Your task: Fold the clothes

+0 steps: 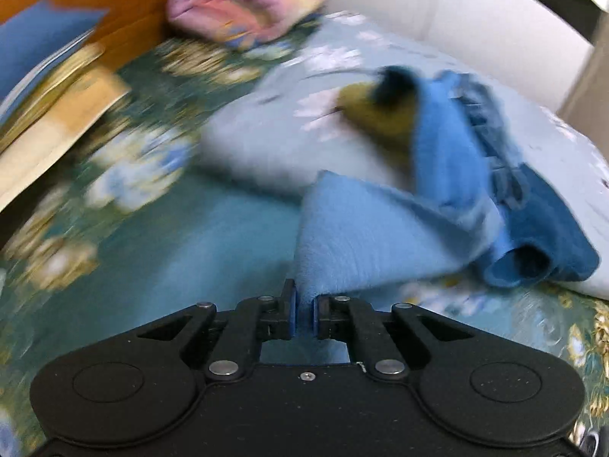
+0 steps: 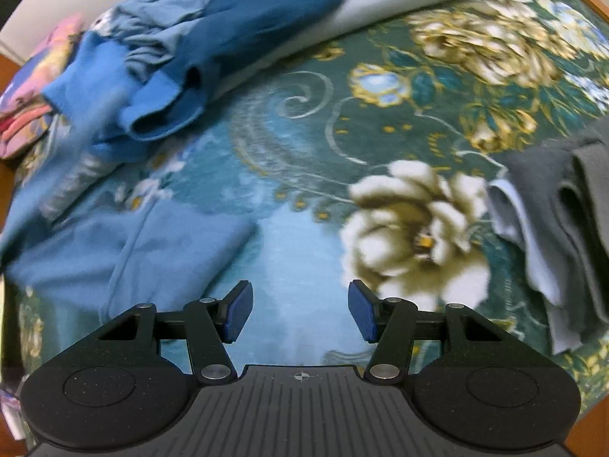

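The left tool (image 1: pixel 303 310) is closed on an edge of a light blue garment (image 1: pixel 365 236), whose cloth rises from between the pads and runs away from the camera toward a heap of blue clothes (image 1: pixel 506 205). In the left wrist view, that heap rests against a pale floral pillow (image 1: pixel 297 114) at the far side of the bed (image 1: pixel 213 228). The garment's long axis runs from the tool toward the heap; how it lies beyond that the blur hides.

The right tool (image 2: pixel 300 312) hangs open over the bed's green floral cover (image 2: pixel 304 144), nothing between its pads. In its view the light blue garment (image 2: pixel 125 247) lies flat near the left edge of the bed, a seam running along it toward the tool. Grey clothes (image 2: pixel 563 228) are piled at the right edge, well apart from the blue. A pink patterned bundle (image 1: pixel 243 3) sits at the far corner, and a stack of books (image 1: pixel 57 103) lies at the left edge in the left wrist view.
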`<state>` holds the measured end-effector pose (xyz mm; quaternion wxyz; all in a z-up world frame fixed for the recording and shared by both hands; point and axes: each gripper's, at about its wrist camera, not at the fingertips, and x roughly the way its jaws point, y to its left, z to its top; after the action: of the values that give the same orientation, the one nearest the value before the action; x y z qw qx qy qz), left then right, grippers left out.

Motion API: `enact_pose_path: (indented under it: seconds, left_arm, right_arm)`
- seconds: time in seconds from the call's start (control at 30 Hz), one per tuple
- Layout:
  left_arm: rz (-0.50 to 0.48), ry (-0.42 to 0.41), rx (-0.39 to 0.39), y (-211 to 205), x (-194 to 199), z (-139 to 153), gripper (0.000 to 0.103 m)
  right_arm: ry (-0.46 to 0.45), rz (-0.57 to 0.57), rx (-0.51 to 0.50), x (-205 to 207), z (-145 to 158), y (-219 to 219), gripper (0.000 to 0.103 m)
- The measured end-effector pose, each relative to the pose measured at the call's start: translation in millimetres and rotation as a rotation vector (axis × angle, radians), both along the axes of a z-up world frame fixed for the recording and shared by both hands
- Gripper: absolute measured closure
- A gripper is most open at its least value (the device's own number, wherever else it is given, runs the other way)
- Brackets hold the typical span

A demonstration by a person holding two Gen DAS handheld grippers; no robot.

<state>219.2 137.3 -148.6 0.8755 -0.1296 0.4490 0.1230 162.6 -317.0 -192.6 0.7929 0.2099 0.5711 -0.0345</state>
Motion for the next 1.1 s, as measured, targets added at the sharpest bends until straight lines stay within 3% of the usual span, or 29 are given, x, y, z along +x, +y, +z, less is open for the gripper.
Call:
enact_pose_path:
  seconds: [0.1, 0.2, 0.4, 0.6, 0.77, 0.9, 0.93, 0.97, 1.0, 1.07, 1.1]
  left_arm:
    - [0.068, 0.08, 0.039, 37, -40, -9, 0.097]
    - [0.146, 0.125, 0.03, 67, -68, -16, 0.097]
    - [0.177, 0.079, -0.041, 89, -80, -19, 0.096]
    - [0.301, 0.129, -0.135, 113, -88, -53, 0.093]
    - [0.221, 0.131, -0.103, 115, -94, -64, 0.084]
    - [0.214, 0.137, -0.122, 123, -86, -75, 0.082]
    - [0.219, 0.133, -0.129, 125, -84, -76, 0.082]
    - [0.222, 0.128, -0.136, 126, -82, -76, 0.083]
    - [0.221, 0.119, -0.14, 127, -80, -74, 0.085]
    - [0.21, 0.1, -0.145, 126, -78, -68, 0.093]
    - [0.201, 0.089, -0.151, 125, -76, -62, 0.094]
  right_arm:
    - [0.002, 0.043, 0.008, 4, -3, 21, 0.051]
    - [0.002, 0.102, 0.01, 9, -5, 46, 0.051]
    - [-0.038, 0.194, 0.027, 29, -6, 96, 0.051]
    - [-0.071, 0.303, 0.062, 84, -31, 157, 0.05]
    - [0.012, 0.289, 0.041, 112, -73, 180, 0.05]
    - [0.05, 0.235, 0.08, 113, -90, 184, 0.051]
    - [0.049, 0.221, 0.108, 111, -91, 184, 0.054]
    - [0.047, 0.208, 0.138, 110, -91, 185, 0.063]
    - [0.045, 0.194, 0.169, 109, -92, 185, 0.082]
    - [0.044, 0.168, 0.21, 107, -90, 184, 0.099]
    - [0.038, 0.157, 0.217, 108, -88, 184, 0.1]
